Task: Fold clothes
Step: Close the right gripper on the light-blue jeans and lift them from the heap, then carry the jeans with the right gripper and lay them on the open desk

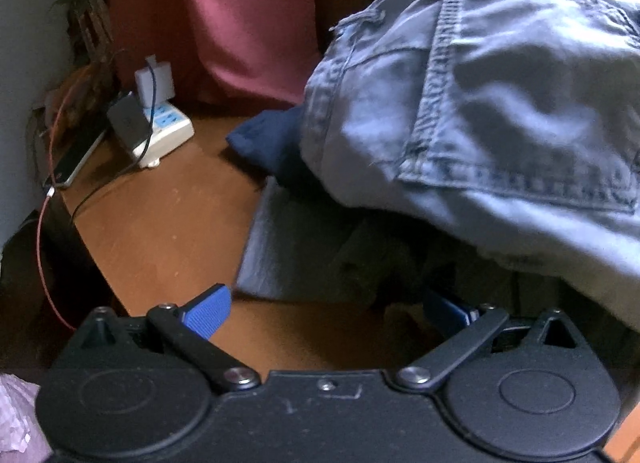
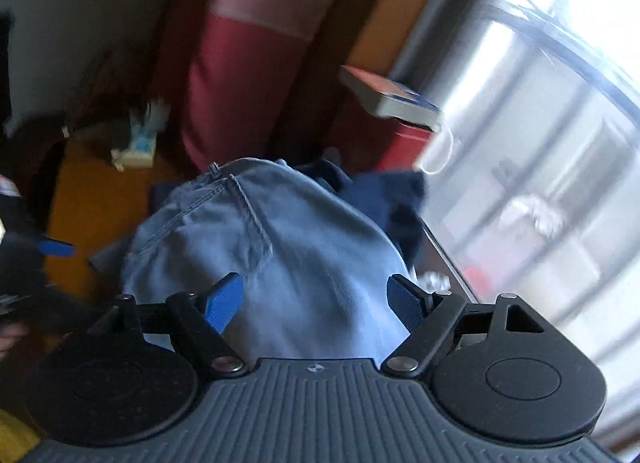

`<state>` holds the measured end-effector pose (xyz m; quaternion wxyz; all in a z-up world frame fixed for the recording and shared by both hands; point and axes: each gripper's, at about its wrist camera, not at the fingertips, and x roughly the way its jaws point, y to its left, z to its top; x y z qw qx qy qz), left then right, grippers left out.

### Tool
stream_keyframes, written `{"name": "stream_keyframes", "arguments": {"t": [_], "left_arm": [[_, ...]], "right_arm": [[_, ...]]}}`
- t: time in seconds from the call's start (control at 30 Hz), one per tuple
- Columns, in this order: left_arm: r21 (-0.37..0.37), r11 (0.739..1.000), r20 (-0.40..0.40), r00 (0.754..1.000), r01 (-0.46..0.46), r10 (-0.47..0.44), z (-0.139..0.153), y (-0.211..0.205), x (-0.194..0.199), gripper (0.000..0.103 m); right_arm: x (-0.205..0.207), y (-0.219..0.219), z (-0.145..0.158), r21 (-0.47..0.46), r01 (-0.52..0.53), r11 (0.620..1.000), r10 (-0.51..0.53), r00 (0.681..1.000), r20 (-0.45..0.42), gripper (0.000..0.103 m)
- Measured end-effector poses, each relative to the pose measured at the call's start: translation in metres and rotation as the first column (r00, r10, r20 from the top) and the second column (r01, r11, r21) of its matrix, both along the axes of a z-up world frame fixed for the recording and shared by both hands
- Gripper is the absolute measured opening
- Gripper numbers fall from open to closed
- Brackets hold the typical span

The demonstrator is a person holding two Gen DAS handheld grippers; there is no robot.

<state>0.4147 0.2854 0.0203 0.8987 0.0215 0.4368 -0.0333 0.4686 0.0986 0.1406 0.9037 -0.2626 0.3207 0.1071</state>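
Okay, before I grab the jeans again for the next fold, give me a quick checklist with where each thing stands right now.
1. Right gripper free: ok, fingers apart with nothing pinched.
2. Left gripper free: ok, fingers apart over bare wooden table.
3. Jeans within reach: ok, bunched in a heap right ahead of both grippers.
4. Jeans lying flat: not ok, humped up, back pocket on top.
5. Fold area clear: not ok, dark blue garment lies under and behind the jeans.
6. Power strip and phone clear of cloth: ok, at the table's far corner.
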Motion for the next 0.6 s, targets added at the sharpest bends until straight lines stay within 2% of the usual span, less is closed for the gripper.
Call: {"name": "stream_keyframes", "arguments": {"t": [0.1, 0.17, 0.23, 0.27, 0.3, 0.33, 0.47, 0.6], "left_arm": [[-0.001, 1.0, -0.007, 1.0, -0.011, 0.011, -0.003, 0.009, -0.003, 0.103], [0.004, 1.0, -0.016, 1.0, -0.019, 0.019, -0.007, 0.013, -0.003, 0.103], [0.007, 0.999, -0.025, 0.999, -0.033, 0.033, -0.008, 0.017, -0.002, 0.103], [0.005, 0.999, -0.029, 0.999, -0.04, 0.04, -0.008, 0.019, -0.001, 0.103], [0.001, 0.999, -0.028, 0.999, -0.042, 0.042, -0.007, 0.021, -0.001, 0.103], [0.0, 0.999, -0.02, 0.999, -0.041, 0.041, -0.005, 0.021, 0.0, 0.103], [0.007, 1.0, 0.019, 0.999, -0.026, 0.025, 0.006, 0.017, -0.001, 0.103], [0.02, 1.0, 0.065, 0.998, 0.012, -0.014, 0.019, 0.006, -0.007, 0.103]], "right_arm": [[0.036, 0.017, -0.022, -0.06, 0.01, 0.998, -0.014, 0.998, -0.065, 0.082], [0.044, 0.019, -0.029, -0.03, 0.038, 0.999, -0.04, 0.994, -0.101, 0.073], [0.042, 0.015, -0.033, 0.018, 0.06, 0.998, -0.057, 0.991, -0.123, 0.039], [0.036, 0.013, -0.027, 0.042, 0.078, 0.996, -0.073, 0.992, -0.107, 0.033], [0.025, 0.009, -0.019, 0.076, 0.086, 0.993, -0.078, 0.992, -0.097, 0.022], [0.014, 0.005, -0.011, 0.111, 0.093, 0.989, -0.084, 0.993, -0.087, 0.017], [-0.038, -0.012, 0.014, 0.224, 0.122, 0.967, -0.116, 0.993, -0.036, 0.014], [-0.098, -0.043, 0.018, 0.303, 0.222, 0.927, -0.234, 0.972, 0.004, 0.014]]}}
